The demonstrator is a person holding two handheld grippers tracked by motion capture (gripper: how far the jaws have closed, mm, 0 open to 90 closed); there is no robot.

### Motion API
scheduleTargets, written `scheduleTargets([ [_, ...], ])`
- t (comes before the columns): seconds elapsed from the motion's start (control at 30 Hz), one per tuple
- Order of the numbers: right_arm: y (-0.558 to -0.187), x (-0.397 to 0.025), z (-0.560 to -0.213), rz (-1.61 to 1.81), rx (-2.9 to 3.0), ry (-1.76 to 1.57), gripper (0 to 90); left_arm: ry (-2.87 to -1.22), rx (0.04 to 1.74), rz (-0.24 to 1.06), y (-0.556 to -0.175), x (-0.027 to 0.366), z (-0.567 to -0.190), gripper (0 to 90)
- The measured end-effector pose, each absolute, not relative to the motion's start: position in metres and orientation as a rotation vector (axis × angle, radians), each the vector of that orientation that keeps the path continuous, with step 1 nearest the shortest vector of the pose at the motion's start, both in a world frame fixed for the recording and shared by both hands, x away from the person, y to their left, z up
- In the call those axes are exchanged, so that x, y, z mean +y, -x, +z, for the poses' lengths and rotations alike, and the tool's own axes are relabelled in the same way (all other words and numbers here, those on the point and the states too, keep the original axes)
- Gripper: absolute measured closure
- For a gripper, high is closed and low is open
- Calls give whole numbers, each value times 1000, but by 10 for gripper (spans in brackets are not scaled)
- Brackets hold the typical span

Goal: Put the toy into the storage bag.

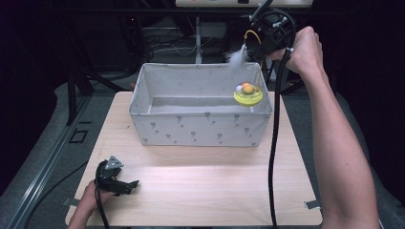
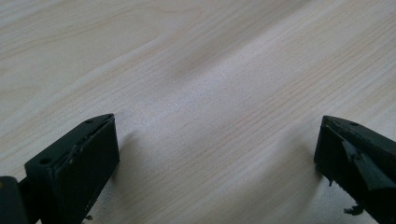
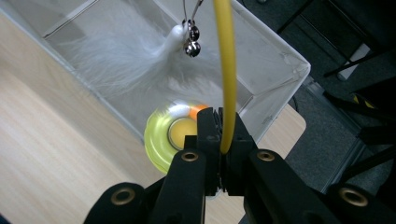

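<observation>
A cat toy hangs from my right gripper (image 1: 261, 39), which is shut on its yellow wand (image 3: 227, 70). In the right gripper view the jaws (image 3: 224, 128) pinch the wand, and a white feather (image 3: 126, 51) with small metal bells (image 3: 191, 39) dangles from its tip. The toy's round yellow base (image 1: 248, 95) with an orange ball hangs low over the right end of the grey fabric box (image 1: 200, 128). The feather (image 1: 236, 56) floats above the box's far rim. My left gripper (image 1: 128, 184) lies on the table at the near left, open, its jaws (image 2: 217, 154) wide apart over bare wood.
The light wooden table (image 1: 205, 186) has free room in front of the box. A thick black cable (image 1: 274, 143) trails from the right gripper down across the table's right side. Dark stands and cables lie behind the box.
</observation>
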State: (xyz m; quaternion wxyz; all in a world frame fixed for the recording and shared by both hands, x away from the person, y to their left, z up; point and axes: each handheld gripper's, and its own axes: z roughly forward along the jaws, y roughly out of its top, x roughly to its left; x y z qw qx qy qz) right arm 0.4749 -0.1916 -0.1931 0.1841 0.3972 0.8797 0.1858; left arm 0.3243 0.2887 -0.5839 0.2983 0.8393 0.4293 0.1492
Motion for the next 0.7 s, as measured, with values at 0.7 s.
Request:
scheduleTargets([
  [0.7,-505,-199,-247,534,2492,-1196,885,-2230,1136,400,-324,289,-584,0],
])
